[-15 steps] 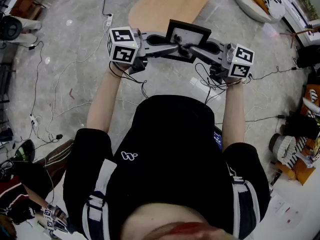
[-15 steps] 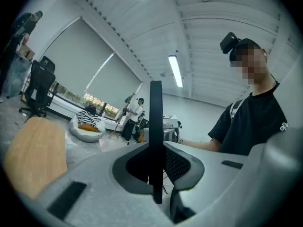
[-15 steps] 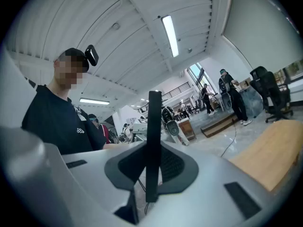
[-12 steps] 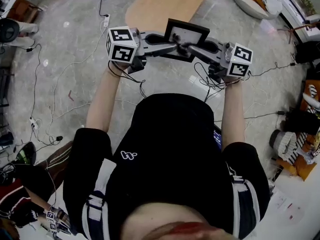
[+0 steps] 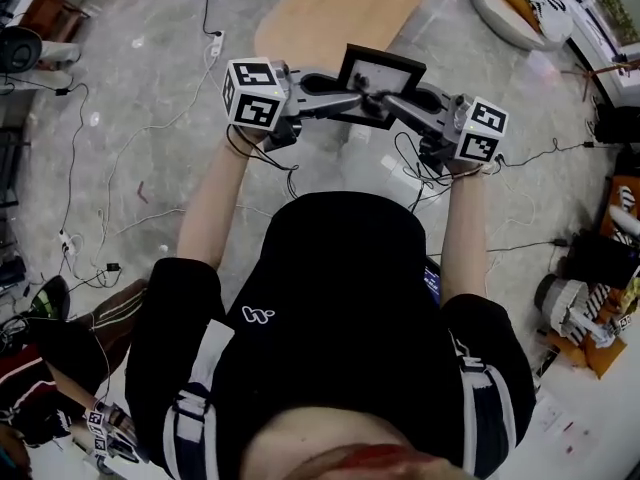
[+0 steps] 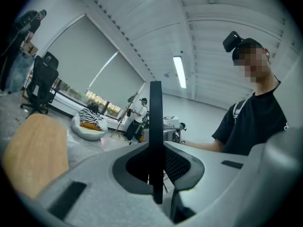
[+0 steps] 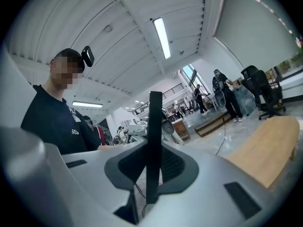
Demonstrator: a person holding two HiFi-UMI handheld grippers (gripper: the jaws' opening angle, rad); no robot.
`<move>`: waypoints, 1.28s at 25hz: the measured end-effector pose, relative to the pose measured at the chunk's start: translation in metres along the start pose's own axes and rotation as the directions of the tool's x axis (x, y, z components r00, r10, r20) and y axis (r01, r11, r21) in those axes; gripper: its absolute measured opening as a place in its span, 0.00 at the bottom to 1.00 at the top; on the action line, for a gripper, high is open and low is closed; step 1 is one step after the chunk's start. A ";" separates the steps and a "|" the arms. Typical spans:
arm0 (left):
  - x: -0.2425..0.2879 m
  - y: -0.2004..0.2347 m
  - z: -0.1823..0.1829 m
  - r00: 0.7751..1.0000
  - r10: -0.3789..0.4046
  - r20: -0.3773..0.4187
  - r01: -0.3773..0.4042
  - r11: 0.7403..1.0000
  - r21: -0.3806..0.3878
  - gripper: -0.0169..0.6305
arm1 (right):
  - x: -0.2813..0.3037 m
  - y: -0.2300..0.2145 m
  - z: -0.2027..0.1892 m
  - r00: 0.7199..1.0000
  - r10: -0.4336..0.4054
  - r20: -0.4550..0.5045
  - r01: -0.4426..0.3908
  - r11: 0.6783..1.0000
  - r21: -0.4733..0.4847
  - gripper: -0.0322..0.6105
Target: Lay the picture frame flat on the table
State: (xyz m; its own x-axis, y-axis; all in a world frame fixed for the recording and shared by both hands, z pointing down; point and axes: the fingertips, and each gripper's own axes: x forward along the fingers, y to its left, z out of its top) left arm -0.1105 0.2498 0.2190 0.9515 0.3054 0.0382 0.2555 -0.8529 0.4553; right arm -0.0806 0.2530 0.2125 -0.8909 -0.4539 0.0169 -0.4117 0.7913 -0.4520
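Observation:
A black picture frame (image 5: pixel 381 76) with a white mat hangs in the air above the floor, just short of the light wooden table (image 5: pixel 330 13). My left gripper (image 5: pixel 356 93) is shut on its lower left edge. On its lower right edge my right gripper (image 5: pixel 384 99) is shut as well. In the left gripper view the frame (image 6: pixel 155 136) shows edge-on as a thin dark bar pinched between the jaws of the left gripper (image 6: pixel 155 170). The right gripper view shows the same: the frame (image 7: pixel 154 141) edge-on, clamped in the right gripper (image 7: pixel 152 171).
Cables (image 5: pixel 120 158) trail over the grey stone floor on both sides. A white beanbag (image 5: pixel 510 3) lies at the back right, and boxes and bags (image 5: pixel 590 298) crowd the right edge. Other people (image 7: pixel 227 96) stand far off in the room.
Both grippers and the frame have shifted slightly to the right in the head view. The hold on the frame is the same.

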 end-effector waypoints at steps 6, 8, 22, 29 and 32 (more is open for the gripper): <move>0.011 0.101 0.030 0.996 0.094 0.010 -0.093 0.994 -0.059 0.09 | 0.008 -0.106 0.031 0.999 0.052 0.012 -0.053 0.997 0.055 0.13; 0.012 0.136 0.040 0.993 0.117 0.019 -0.115 0.990 -0.087 0.09 | 0.013 -0.142 0.042 0.998 0.060 0.014 -0.061 0.995 0.075 0.13; 0.081 0.311 0.131 0.976 0.218 -0.013 -0.217 0.966 -0.143 0.09 | -0.024 -0.329 0.134 0.987 0.092 0.128 -0.107 0.988 0.112 0.13; 0.082 0.358 0.152 0.966 0.253 -0.052 -0.258 0.952 -0.167 0.09 | -0.017 -0.377 0.153 0.984 0.099 0.150 -0.120 0.983 0.140 0.13; 0.081 0.368 0.152 0.964 0.260 -0.055 -0.266 0.949 -0.168 0.09 | -0.014 -0.385 0.153 0.983 0.096 0.154 -0.120 0.981 0.152 0.13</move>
State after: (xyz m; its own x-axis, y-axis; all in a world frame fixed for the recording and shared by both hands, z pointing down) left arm 0.0869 -0.1032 0.2543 0.9742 0.0962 0.2043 -0.0389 -0.8199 0.5711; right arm 0.1202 -0.1080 0.2502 -0.8863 -0.4331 -0.1640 -0.2681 0.7686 -0.5808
